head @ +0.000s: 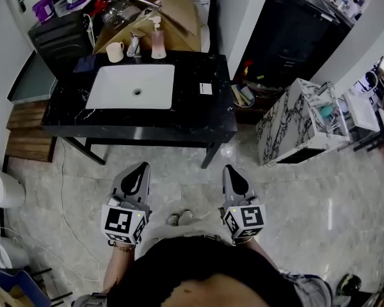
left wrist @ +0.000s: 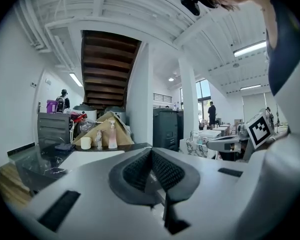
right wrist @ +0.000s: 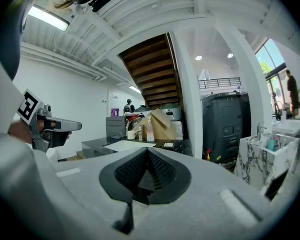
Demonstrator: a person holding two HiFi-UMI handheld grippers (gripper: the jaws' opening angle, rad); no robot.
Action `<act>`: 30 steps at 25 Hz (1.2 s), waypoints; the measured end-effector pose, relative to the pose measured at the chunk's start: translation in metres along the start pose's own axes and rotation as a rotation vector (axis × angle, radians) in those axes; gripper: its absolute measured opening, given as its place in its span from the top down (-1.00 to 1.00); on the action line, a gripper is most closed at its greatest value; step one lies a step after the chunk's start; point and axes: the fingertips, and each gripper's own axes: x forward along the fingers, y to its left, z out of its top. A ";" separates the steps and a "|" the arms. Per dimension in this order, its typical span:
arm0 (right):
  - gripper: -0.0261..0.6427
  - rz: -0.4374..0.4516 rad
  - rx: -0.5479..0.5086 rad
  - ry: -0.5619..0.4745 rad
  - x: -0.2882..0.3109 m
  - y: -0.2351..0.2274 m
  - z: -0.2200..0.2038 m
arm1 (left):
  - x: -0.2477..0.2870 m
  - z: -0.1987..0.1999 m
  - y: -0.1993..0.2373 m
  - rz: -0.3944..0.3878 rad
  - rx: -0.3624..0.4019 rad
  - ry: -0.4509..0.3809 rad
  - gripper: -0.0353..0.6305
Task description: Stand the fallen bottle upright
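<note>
- Head view. The left gripper point(head: 139, 170) and right gripper point(head: 232, 170) hang side by side at lower centre, over the floor and well apart from the black table point(head: 198, 117) in the upper half of the frame. A white sink point(head: 102, 101) is set into the table. Behind it, at upper left, stand a cup point(head: 115, 52) and a pump bottle point(head: 157, 40), both upright. No bottle lying on its side can be made out from here.
- Left gripper view. The jaws are pressed together with nothing between them. The cup and the pump bottle point(left wrist: 112, 135) appear small at middle left, far beyond the jaw tips.
- Right gripper view. The jaws are likewise pressed together and empty. The table lies at middle left, and the pump bottle point(right wrist: 150, 130) is upright on it.
- Step in hand, as judged. This is the opening approach, with no reach begun. The next move calls for stepping up to the table, finding the fallen bottle, and spreading one pair of jaws before closing on its body.
</note>
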 end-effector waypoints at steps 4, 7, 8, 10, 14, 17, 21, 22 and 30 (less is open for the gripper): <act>0.91 -0.011 -0.005 -0.016 0.005 -0.010 0.002 | 0.007 -0.002 0.000 -0.003 -0.018 0.004 0.89; 0.90 0.011 -0.012 -0.027 0.010 -0.011 0.005 | 0.014 -0.001 0.000 -0.005 -0.020 0.009 0.89; 0.81 0.021 -0.018 -0.027 0.012 -0.010 0.006 | 0.016 -0.002 0.000 -0.002 -0.016 0.013 0.89; 0.73 0.033 -0.037 -0.026 0.016 -0.010 0.006 | 0.019 -0.002 0.002 0.006 -0.011 0.018 0.89; 0.33 0.052 -0.062 -0.016 0.028 -0.007 0.008 | 0.028 -0.001 0.005 0.012 -0.017 0.019 0.89; 0.18 0.058 -0.068 -0.008 0.034 -0.006 0.009 | 0.035 -0.001 0.005 0.012 -0.017 0.023 0.89; -0.02 0.039 -0.067 -0.001 0.041 -0.017 0.007 | 0.046 -0.001 0.004 0.013 -0.031 0.020 0.89; -0.08 0.033 -0.064 0.010 0.043 -0.020 0.005 | 0.049 -0.002 0.004 0.012 -0.038 0.021 0.89; -0.44 0.065 -0.050 0.125 0.066 -0.040 -0.017 | 0.073 -0.004 0.004 0.012 -0.078 0.020 0.89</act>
